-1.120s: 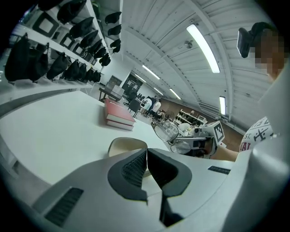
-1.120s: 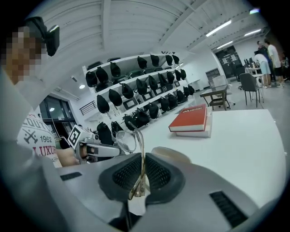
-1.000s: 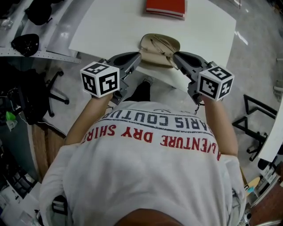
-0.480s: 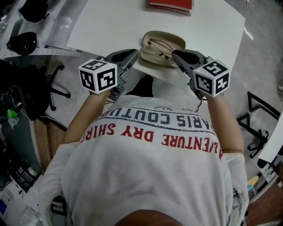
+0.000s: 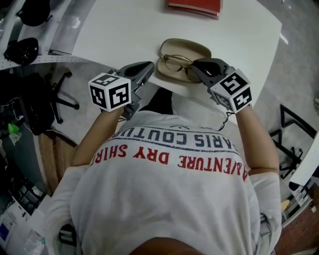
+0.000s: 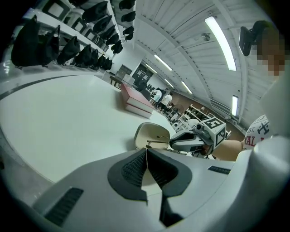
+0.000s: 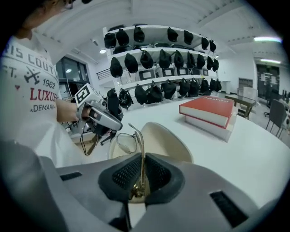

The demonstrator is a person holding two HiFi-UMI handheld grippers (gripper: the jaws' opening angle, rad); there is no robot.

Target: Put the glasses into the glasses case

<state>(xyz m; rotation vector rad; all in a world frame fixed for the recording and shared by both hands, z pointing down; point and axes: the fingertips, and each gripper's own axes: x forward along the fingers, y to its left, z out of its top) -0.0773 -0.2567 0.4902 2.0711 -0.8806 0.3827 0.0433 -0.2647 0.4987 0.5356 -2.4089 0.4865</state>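
An open beige glasses case lies near the white table's front edge. Gold-rimmed glasses hang low over its hollow; I cannot tell if they touch it. My right gripper is shut on one temple of the glasses, which runs up between the pads, with the case right behind. My left gripper is shut and empty, just left of the case. In the left gripper view its pads meet, and the case and right gripper lie ahead.
A red book lies at the table's far side, also seen as a book beyond the case. The white table has bare surface to the left. A black office chair stands at floor level on the left. Shelves of black caps line the wall.
Both grippers have come down toward the table. The right one has rolled and brought the glasses lower over the open case. The left gripper stays shut beside the case.
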